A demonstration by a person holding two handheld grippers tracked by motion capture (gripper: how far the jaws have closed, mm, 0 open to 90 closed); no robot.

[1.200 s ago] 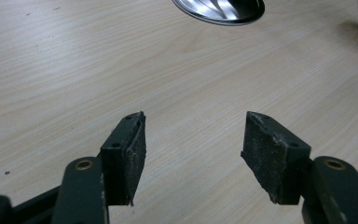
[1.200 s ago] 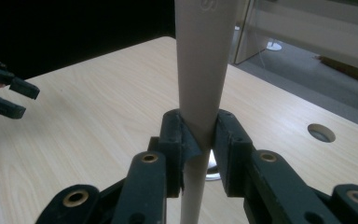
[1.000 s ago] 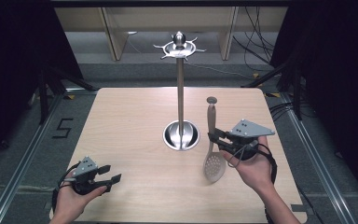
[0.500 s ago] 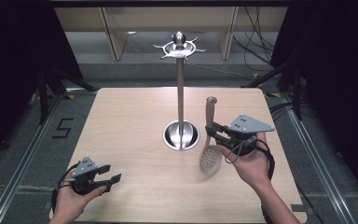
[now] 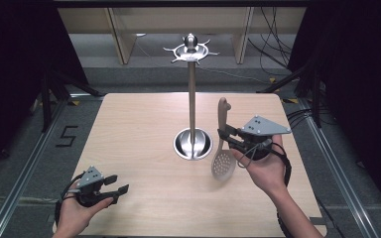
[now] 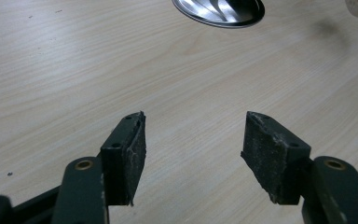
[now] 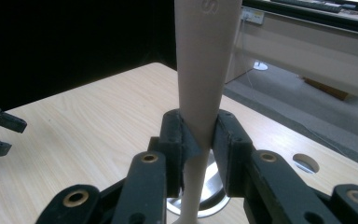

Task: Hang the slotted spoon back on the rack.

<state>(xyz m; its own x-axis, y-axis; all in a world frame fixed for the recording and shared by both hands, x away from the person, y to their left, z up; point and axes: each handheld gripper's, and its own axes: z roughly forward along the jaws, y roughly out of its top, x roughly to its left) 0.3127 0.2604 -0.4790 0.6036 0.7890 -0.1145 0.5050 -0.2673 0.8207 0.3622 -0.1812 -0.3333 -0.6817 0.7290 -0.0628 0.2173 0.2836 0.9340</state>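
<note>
Since a second ago my right gripper (image 5: 226, 138) has carried the skimmer (image 5: 222, 144) a little toward the stand (image 5: 192, 99); the perforated head, which then hung farther toward my edge of the counter (image 5: 129, 129), now sits just beside the stand's round steel base. The skimmer has also come more upright. My left gripper (image 5: 116, 184) has not changed place.

The skimmer is a pale utensil with a long handle and a round holed head. Seen from above, its long axis runs nearly away from me: handle tip toward the far edge and up, head toward me and down, just above the wood to the right of the base (whether it touches the counter I cannot tell). In the right gripper view the handle (image 7: 205, 70) rises almost vertically through the middle of the frame.

My right gripper is clamped on the handle's narrow neck, both pads pressed against it, held over the right half of the counter.

My left gripper rests low near the front left corner, its fingers (image 6: 130, 156) spread apart with bare wood between them, pointing toward the base.
</note>
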